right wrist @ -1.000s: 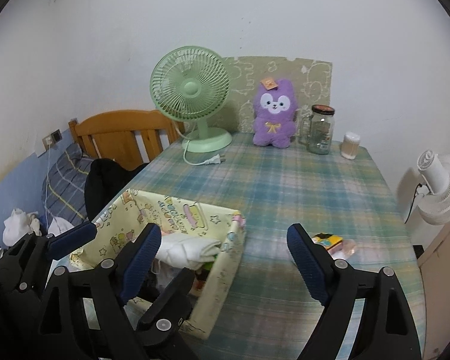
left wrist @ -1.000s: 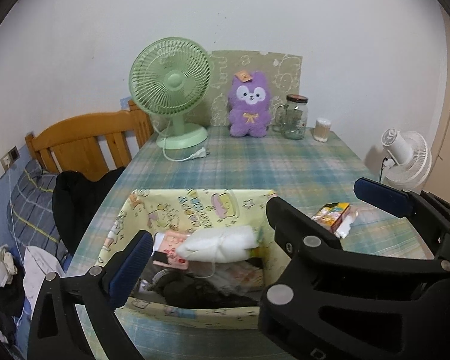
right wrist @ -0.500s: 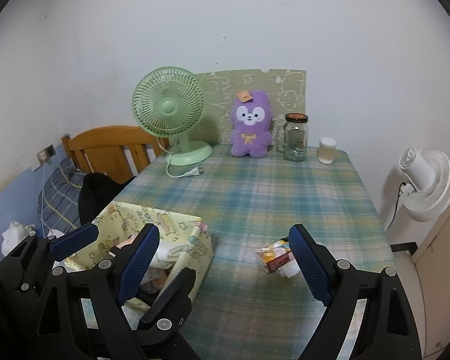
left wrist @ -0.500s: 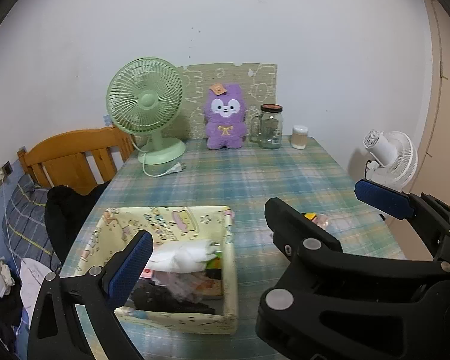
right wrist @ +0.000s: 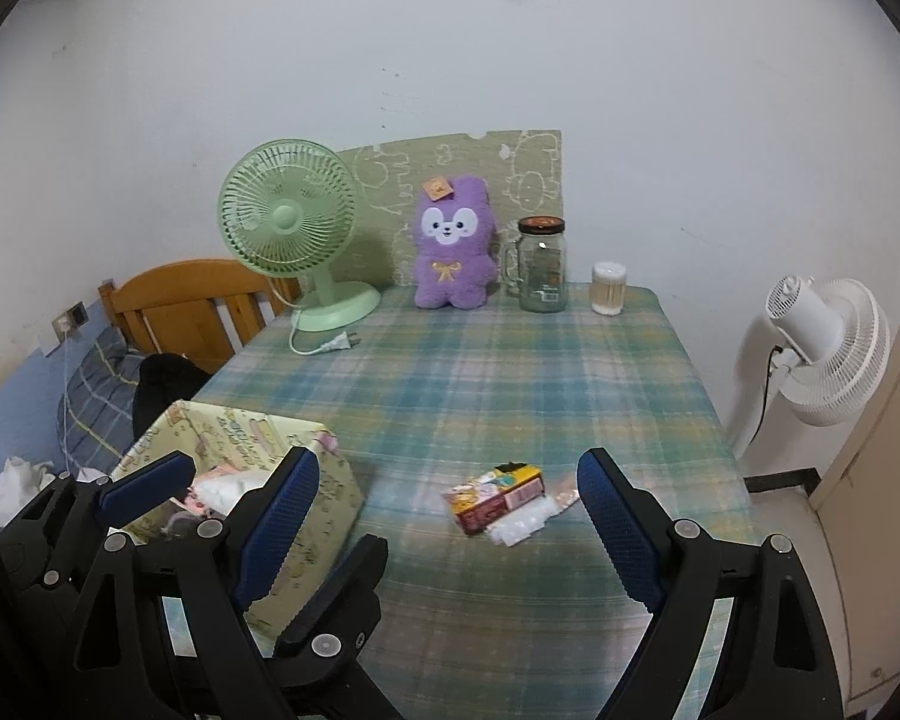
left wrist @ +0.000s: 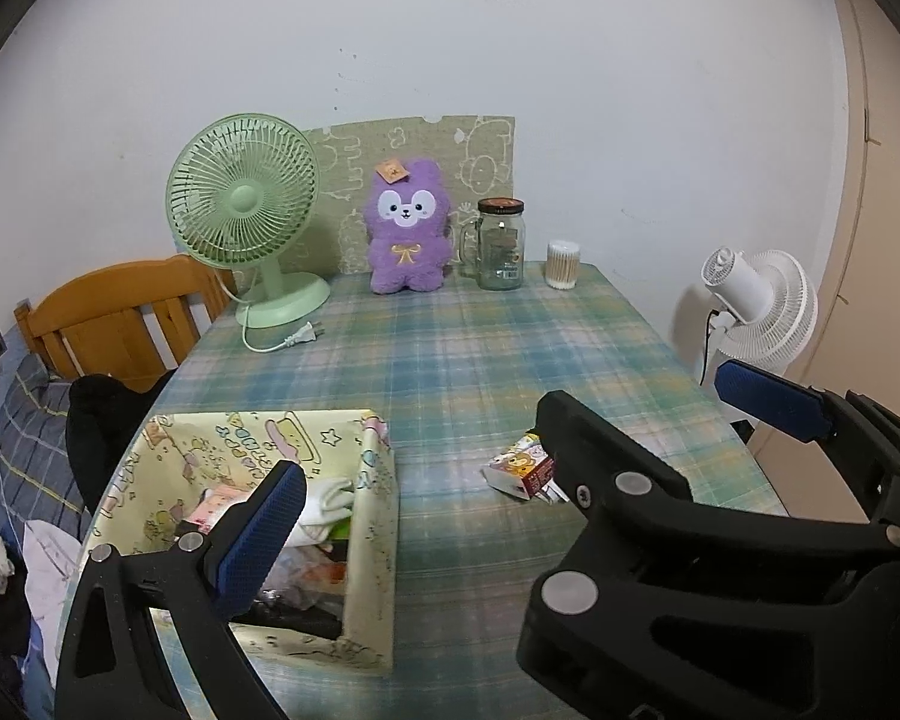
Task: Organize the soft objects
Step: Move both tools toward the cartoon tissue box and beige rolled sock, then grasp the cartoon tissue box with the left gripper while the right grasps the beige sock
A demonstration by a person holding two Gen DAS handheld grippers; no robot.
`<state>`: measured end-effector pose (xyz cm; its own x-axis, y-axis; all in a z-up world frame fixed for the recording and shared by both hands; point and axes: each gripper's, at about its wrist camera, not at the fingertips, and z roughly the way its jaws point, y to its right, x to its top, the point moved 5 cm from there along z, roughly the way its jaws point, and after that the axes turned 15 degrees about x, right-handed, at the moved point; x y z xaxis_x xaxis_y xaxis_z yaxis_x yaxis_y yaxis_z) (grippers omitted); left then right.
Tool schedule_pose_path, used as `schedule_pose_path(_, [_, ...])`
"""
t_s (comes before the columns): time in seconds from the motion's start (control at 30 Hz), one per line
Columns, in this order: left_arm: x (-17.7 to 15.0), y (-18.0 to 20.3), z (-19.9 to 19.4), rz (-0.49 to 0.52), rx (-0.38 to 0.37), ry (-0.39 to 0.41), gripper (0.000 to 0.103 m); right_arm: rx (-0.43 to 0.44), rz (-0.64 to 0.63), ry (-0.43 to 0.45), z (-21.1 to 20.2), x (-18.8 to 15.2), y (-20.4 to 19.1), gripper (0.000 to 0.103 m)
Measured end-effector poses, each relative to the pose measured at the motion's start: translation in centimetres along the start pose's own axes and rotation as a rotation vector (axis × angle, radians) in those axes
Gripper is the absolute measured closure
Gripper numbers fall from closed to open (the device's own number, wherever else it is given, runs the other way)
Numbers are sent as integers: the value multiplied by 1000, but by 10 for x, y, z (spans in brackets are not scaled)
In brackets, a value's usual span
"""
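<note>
the plaid surface (right wrist: 510, 372) holds a yellow fabric box (right wrist: 324, 498) of soft things near its front edge. both grippers hang empty, the left gripper (left wrist: 510, 438) and right gripper (right wrist: 450, 534) each spread wide. reaching for the purple plush (right wrist: 450, 252) could knock the glass jar (right wrist: 543, 267) just beside it; the small packet (right wrist: 495, 501) might slide away.

Right claw (left wrist: 660, 438) partly hides the snack box (left wrist: 522, 468).

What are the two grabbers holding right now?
Nothing. The left gripper and the right gripper are both wide open and empty. The small snack pack lies loose on the table.
</note>
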<state>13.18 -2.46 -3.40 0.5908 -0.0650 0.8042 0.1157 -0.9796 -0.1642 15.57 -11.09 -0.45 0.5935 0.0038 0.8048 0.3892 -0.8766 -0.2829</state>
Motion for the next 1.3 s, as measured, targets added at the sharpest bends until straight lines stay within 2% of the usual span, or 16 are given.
schedule_pose_path(0.4, [-13, 25, 25, -19, 15, -63, 3, -10, 37, -56, 18, -17, 34, 13])
schedule_pose_path(0.63, [-15, 41, 44, -5, 12, -94, 9, -33, 83, -74, 29, -25, 59, 13])
schedule_pose_path(1.1, [-13, 74, 76, 66, 7, -100, 11, -72, 139, -105, 50, -35, 100, 13])
schedule_pose_path(1.3, [-13, 88, 91, 84, -35, -130, 22, -88, 160, -126, 61, -38, 114, 13])
